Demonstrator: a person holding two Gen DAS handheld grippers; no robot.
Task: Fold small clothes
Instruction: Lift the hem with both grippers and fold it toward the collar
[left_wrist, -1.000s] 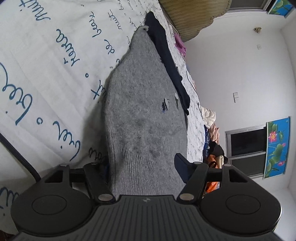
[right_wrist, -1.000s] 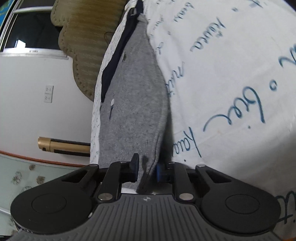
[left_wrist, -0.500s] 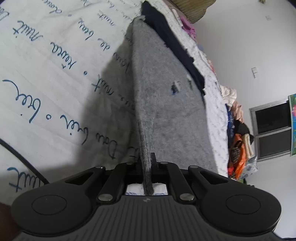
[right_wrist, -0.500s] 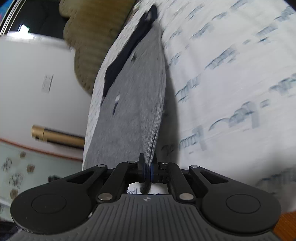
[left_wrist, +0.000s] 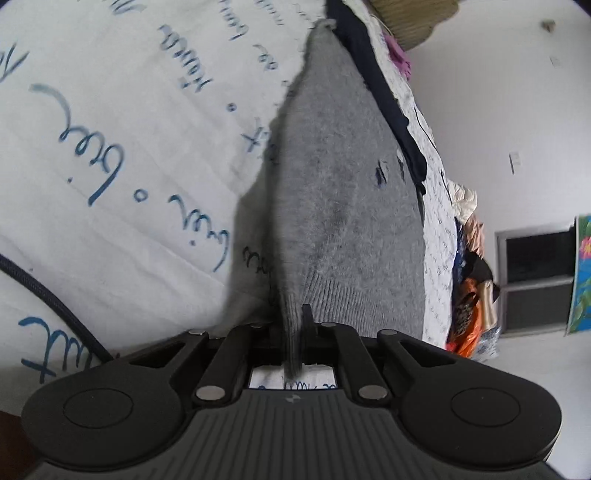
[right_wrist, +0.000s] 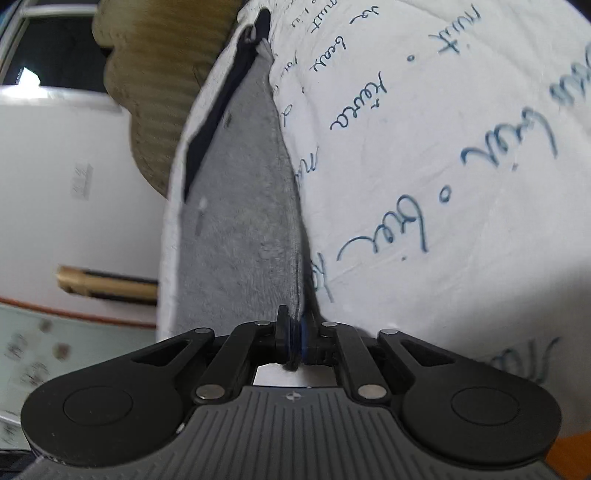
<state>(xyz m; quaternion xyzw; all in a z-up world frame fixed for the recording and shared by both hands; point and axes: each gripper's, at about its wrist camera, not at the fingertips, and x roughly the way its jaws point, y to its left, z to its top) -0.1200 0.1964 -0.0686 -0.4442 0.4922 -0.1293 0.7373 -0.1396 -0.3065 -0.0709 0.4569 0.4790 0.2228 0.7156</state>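
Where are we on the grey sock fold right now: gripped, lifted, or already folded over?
Gripped: the left gripper and the right gripper are each shut on an edge of the grey sock. In hand: its near end stands off the printed white sheet, a shadow beneath. The far end lies on the sheet beside a dark sock. Left: carrying the held end over; no crease shows.

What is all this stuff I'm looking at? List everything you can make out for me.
grey sock: one, grey knit, lying on the sheet, near end lifted.
dark garment: one, navy, along the sock's far side.
sheet: one, white with blue handwriting, under the clothes.
mat: one, tan woven, beyond the sheet.
clothes pile: one heap, mixed colours, by the wall.
window: one, dark, on the white wall.
left gripper: one, black, pinching the sock's cuff.
right gripper: one, black, pinching the sock's edge.
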